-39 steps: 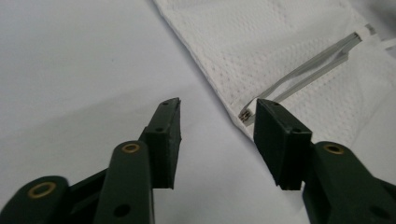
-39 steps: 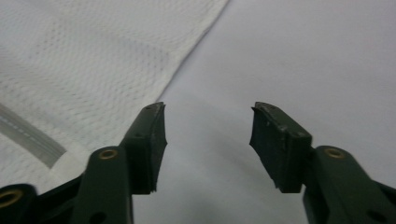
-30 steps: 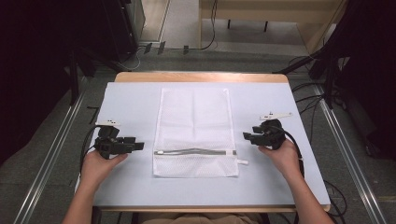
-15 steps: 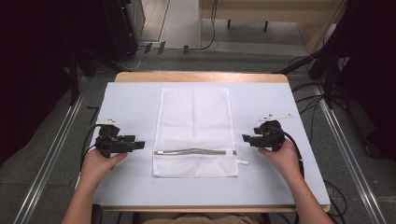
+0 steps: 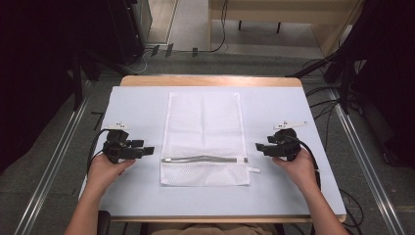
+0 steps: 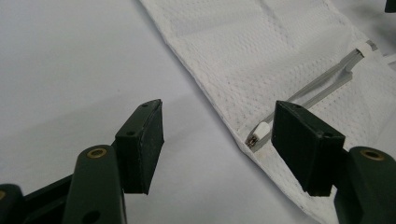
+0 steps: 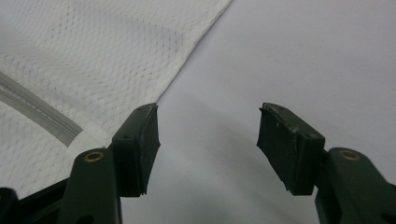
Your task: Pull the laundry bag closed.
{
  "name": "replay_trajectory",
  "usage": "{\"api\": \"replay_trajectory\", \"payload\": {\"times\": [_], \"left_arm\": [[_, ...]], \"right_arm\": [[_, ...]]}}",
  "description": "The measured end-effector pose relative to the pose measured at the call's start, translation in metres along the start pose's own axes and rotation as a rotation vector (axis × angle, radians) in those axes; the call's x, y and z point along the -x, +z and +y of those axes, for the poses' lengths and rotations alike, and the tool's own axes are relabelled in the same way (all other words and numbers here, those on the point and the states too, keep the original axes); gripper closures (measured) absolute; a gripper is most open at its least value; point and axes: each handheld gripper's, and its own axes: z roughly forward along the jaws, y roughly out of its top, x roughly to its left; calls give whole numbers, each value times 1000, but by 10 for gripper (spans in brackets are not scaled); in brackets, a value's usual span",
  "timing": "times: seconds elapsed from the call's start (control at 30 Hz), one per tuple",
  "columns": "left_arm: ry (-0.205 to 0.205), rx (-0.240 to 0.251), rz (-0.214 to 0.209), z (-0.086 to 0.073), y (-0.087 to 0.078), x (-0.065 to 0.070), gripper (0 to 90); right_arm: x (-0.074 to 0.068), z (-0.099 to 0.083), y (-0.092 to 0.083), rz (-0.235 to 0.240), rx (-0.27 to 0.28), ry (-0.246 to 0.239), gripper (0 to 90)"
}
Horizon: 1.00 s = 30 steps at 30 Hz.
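A pale blue-white mat [image 5: 137, 105] covers nearly the whole wooden table [image 5: 210, 81], leaving wood bare along the far edge. On the grey floor beyond the far edge, black cables [image 5: 195, 49] trail; metal rails [image 5: 54, 166] run beside the table's left and right edges.

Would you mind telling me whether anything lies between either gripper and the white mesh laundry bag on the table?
Nothing visible does. The left gripper and right gripper sit open on either side of the white mesh laundry bag, with bare pale table cover between each and the bag's edges.
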Motion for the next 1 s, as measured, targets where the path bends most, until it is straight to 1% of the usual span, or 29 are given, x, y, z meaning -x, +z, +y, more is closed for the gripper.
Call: {"api": "replay_trajectory", "payload": {"times": [0.17,0.27,0.33,0.47,0.5,0.6,0.63,0.7,0.77,0.83,0.87,0.9,1.0], "left_arm": [[0,-7,-5,2,2,0,348],[0,-2,-6,3,1,1,348],[-2,-1,-6,3,1,1,348],[-6,1,-10,4,0,1,349],[-9,3,-10,4,0,1,349],[-8,-1,-8,4,0,1,350],[-4,-4,-9,4,0,0,350],[3,-8,-7,4,1,1,351],[-1,-8,-11,4,1,1,350],[-1,-9,-11,4,2,1,351],[5,-9,-11,4,3,2,350],[8,-13,-10,4,3,2,350],[9,-23,-14,4,4,2,350]], "right_arm": [[0,-2,0,10,-5,-3,407],[-2,-1,-1,12,-4,-5,413],[-4,-1,-3,14,4,-4,416],[-7,0,-5,16,1,-6,419],[-10,1,-5,18,-1,-19,423],[-14,2,-4,21,-2,-27,423],[-18,3,-4,23,-4,-42,425],[-21,3,-4,27,-6,-49,426],[-24,3,-3,32,-7,-59,427],[-25,3,-3,34,-12,-58,427],[-28,4,-3,37,-13,-69,429],[-29,4,-2,38,-15,-66,432],[-36,5,0,49,-11,-85,436]]}}
